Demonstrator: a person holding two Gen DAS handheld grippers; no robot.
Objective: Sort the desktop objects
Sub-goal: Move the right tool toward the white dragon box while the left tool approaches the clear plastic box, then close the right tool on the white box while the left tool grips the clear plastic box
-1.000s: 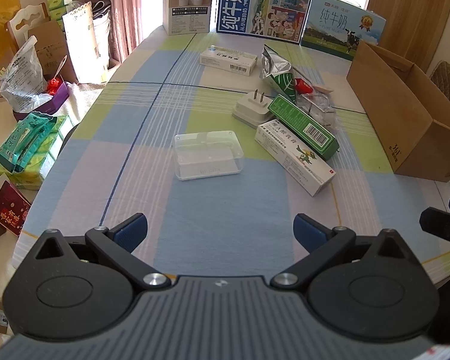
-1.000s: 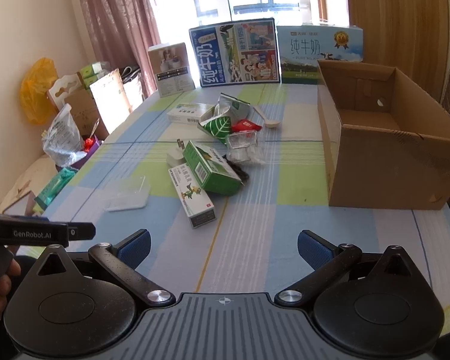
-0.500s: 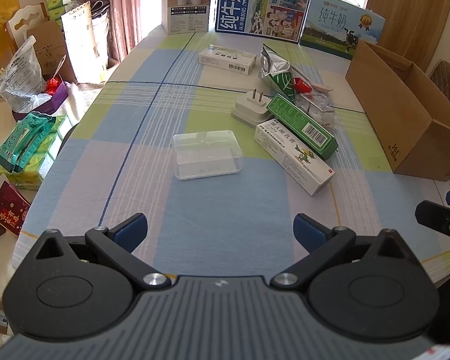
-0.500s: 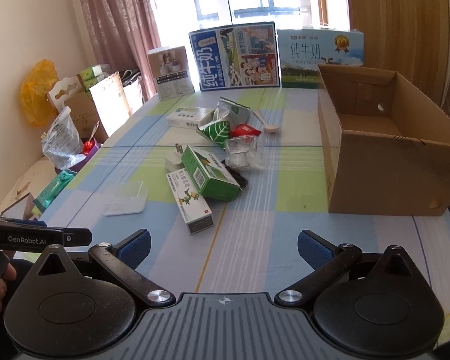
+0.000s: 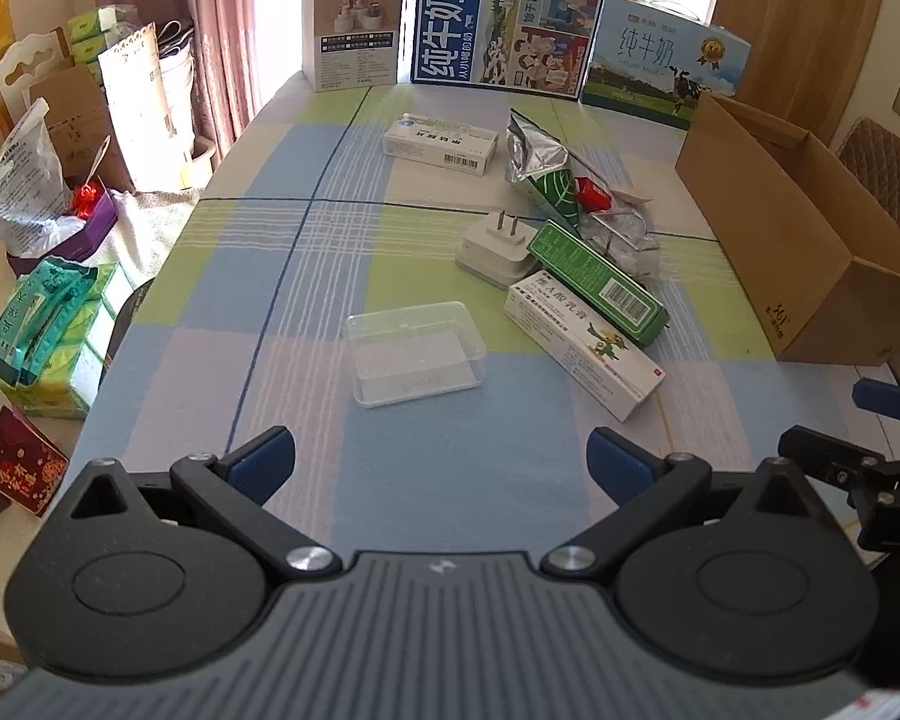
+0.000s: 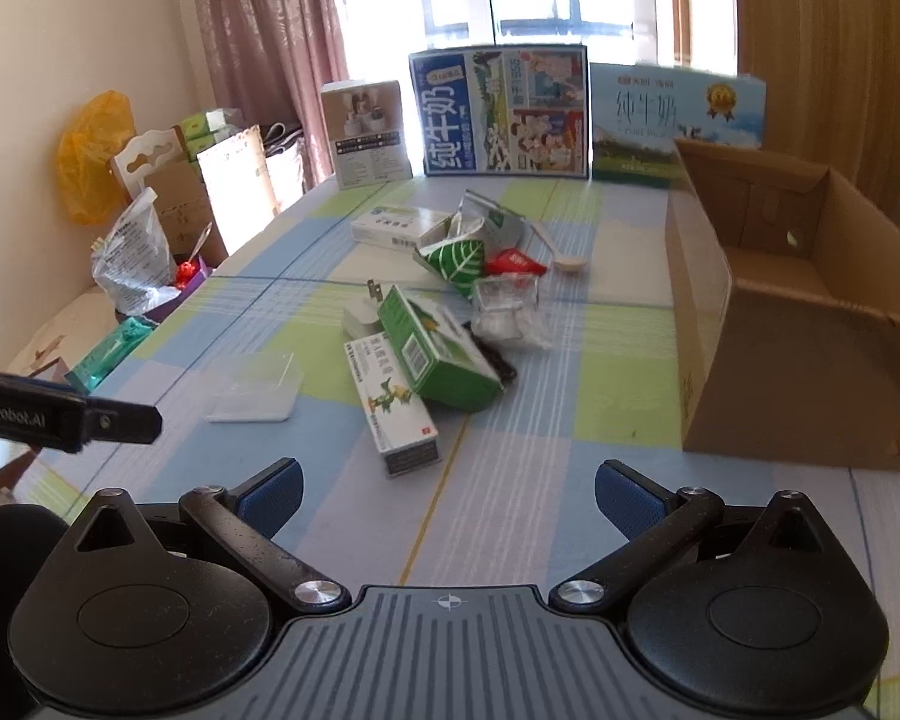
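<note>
Cardboard box (image 6: 810, 324) stands open and empty at the table's (image 5: 450, 480) right side; the clear plastic tray (image 5: 414, 351) also holds nothing. Left gripper (image 5: 441, 462) and right gripper (image 6: 448, 489) are both spread wide, grasping nothing

A table (image 5: 282, 276) under a blue, green and lilac checked cloth carries everything. Near the middle lies a clear plastic box (image 5: 414, 353). To its right, a white medicine carton (image 5: 582, 345) and a white plug adapter (image 5: 498, 247) lie on the cloth. Farther off lies a white pill box (image 5: 441, 143). An open cardboard box (image 5: 810, 252) stands at the right; milk cartons (image 5: 507, 30) stand along the far edge.
</note>
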